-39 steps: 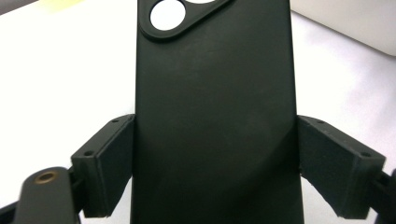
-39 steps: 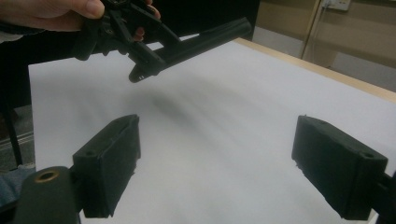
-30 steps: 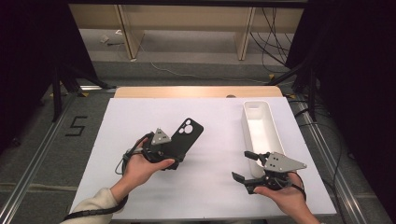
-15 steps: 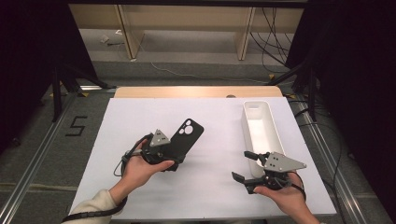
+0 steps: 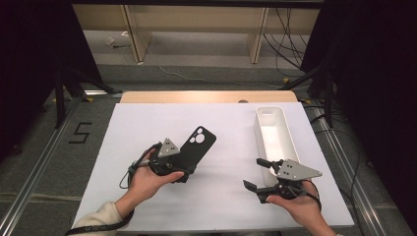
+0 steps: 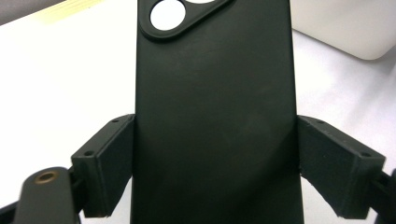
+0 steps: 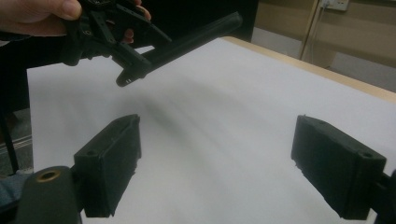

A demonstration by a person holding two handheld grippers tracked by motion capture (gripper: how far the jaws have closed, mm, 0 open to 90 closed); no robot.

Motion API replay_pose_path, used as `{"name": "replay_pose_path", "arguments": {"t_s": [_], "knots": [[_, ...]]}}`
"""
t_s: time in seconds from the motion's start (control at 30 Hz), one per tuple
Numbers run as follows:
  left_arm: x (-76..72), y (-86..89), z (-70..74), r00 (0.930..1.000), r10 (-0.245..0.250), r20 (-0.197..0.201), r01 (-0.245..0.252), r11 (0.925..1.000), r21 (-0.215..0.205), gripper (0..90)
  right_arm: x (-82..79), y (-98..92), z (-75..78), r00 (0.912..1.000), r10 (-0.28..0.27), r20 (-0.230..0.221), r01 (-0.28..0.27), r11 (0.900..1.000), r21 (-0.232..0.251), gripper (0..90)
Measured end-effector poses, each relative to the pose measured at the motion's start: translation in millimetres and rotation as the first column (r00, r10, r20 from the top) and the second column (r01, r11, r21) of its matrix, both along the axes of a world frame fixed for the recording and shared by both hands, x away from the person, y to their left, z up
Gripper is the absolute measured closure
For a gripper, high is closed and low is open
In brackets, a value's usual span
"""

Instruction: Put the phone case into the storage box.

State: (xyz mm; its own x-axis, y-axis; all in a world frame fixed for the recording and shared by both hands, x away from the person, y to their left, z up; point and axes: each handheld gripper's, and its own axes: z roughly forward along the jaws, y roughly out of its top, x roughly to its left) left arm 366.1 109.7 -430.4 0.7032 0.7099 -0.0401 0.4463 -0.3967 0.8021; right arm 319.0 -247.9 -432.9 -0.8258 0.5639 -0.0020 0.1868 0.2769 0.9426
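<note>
Left gripper (image 6: 215, 163) clamps black phone case (image 5: 194, 148) — white bin (image 5: 275, 135) well apart

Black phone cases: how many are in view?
1. The black phone case is held between the jaws of the left gripper, above the white table sheet, left of the white rectangular bin.

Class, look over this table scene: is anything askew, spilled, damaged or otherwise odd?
Nothing stands out. The left gripper is shut on the black plastic phone case, which looks undamaged; the long white plastic bin stands upright and unspilled.
</note>
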Motion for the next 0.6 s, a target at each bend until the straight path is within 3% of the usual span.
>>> {"name": "replay_pose_path", "arguments": {"t_s": [0.4, 0.6], "knots": [[-3.4, -3.1, -0.2, 0.9999, -0.013, 0.003, 0.013, 0.9999, 0.000, 15.7, 5.5, 3.1, 3.5, 0.9997, -0.026, -0.001, 0.026, 0.999, 0.021, 17.8], [-4.9, -5.2, -0.2, 0.9998, -0.017, 0.007, 0.017, 0.9999, -0.002, 15.6, 15.9, 8.3, 9.2, 0.9988, -0.049, 0.001, 0.049, 0.998, 0.047, 18.7]]}}
